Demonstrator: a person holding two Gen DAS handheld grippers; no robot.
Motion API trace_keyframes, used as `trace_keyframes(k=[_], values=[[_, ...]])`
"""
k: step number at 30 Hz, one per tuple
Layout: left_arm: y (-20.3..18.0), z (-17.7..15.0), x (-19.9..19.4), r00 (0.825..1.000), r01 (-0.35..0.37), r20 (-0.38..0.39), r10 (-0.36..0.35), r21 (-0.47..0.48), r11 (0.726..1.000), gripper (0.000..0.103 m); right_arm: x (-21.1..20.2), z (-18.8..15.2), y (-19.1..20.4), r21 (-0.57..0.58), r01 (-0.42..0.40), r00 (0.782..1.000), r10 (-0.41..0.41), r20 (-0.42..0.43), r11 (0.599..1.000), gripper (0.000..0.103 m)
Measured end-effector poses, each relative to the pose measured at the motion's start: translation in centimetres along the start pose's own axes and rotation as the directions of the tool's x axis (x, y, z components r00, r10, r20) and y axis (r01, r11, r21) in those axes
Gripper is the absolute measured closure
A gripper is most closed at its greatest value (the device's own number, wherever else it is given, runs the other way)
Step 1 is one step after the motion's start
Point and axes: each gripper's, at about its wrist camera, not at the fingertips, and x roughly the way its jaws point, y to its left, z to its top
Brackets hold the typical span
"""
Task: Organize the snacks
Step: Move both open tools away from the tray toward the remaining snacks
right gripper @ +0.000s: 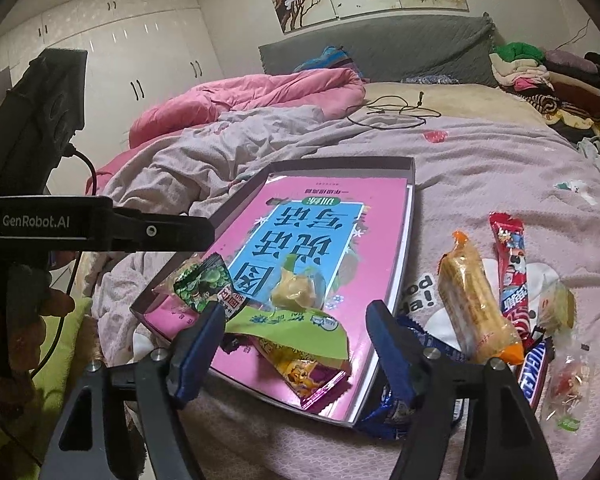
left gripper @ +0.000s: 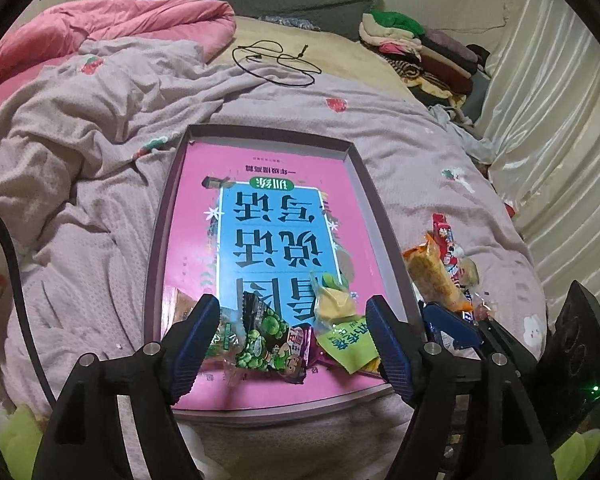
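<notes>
Both tools, left (left gripper: 292,336) and right (right gripper: 296,344), stand apart, empty, over packets (left gripper: 272,344) in the tray (left gripper: 162,240). Right of them, the wafer bar (right gripper: 474,308) looks light, crinkly, crushable; best pinched mid-length.

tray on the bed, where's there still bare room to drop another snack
The far half of the tray is free: bare pink book cover up to the far rim. Its near end is crowded by the green pea packet and yellow-green packet.
</notes>
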Motion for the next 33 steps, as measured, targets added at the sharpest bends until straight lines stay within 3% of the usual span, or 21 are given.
trace_keyframes(k=[11,33], values=[[-1.1,0.2,-1.0,1.0,0.003,0.024,-0.003,0.02,1.0,0.022,-1.5,0.3,-0.2,-0.01,0.047,0.998,-0.047,0.044,0.999,0.021],[-5.1,-0.1,-2.3,0.998,0.048,0.023,-0.05,0.08,0.996,0.022,-5.9,1.0,-3.8,0.07,0.137,0.982,-0.145,0.119,0.988,0.019]])
